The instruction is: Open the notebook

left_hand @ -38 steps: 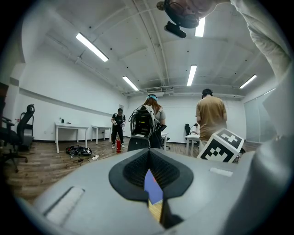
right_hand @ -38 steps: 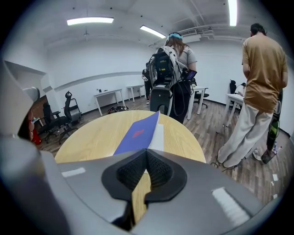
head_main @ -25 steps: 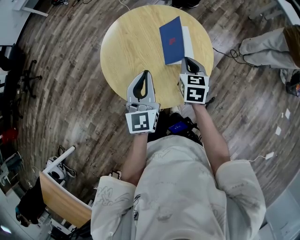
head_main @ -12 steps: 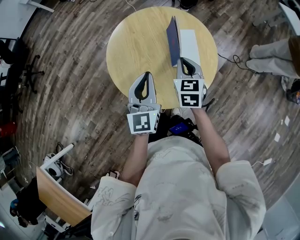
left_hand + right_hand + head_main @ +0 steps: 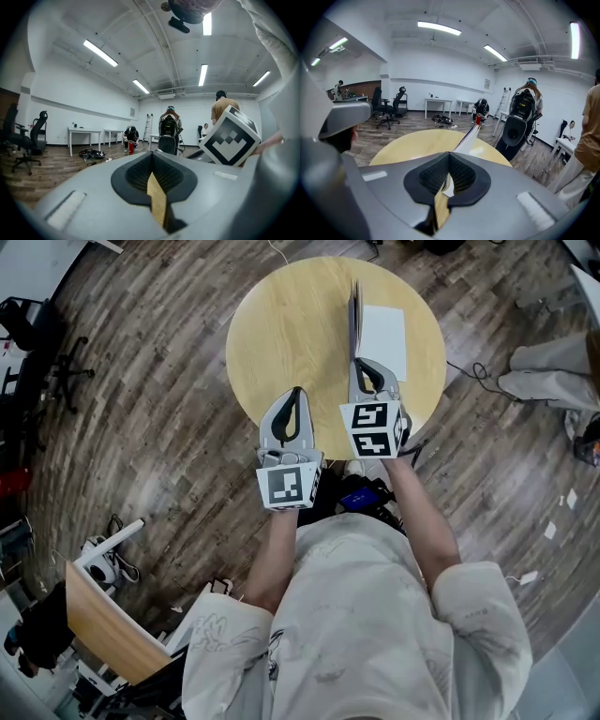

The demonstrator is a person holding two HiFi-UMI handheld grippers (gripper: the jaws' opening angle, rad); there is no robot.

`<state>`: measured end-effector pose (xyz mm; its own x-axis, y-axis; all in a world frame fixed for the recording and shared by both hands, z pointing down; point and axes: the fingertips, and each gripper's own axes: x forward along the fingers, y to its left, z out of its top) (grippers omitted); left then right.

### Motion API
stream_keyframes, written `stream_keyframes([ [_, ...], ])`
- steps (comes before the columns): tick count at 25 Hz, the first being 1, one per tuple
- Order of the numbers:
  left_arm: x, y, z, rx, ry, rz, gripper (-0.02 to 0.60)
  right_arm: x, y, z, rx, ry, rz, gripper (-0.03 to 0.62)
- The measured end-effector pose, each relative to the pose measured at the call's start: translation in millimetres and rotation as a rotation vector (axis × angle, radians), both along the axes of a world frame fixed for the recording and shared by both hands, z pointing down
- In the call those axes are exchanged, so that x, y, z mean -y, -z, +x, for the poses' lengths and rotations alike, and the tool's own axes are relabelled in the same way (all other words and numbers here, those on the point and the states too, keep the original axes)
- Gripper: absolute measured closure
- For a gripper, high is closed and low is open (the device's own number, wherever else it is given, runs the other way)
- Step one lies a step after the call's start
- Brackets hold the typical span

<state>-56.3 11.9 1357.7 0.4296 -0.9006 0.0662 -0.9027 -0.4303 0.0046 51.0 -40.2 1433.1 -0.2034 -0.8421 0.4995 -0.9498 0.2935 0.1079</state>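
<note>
White-paged notebook (image 5: 382, 329) has its cover pinched upright by right gripper (image 5: 367, 365) fingers; left gripper (image 5: 293, 394) fingers pressed together.

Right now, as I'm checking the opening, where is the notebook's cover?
In the head view the cover stands on edge just right of the round table's centre, pinched in the right tongs, left of the open white page.

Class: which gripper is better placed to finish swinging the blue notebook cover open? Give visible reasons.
Right. The right gripper is shut on the blue notebook cover, which stands upright on the round wooden table; the left gripper is shut, empty, apart from it.
</note>
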Motion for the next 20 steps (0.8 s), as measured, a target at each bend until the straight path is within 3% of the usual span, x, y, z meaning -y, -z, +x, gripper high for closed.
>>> stream_keyframes([
  [14, -3.7, 8.9, -23.7, 0.01, 0.047, 0.0, 0.563, 8.3, 15.3, -33.5, -0.079, 0.094, 0.017, 0.589],
  [20, -3.1, 3.7, -25.1, 0.011, 0.06, -0.001, 0.563, 12.6, 7.6, -47.1, -0.143, 0.179, 0.009, 0.589],
])
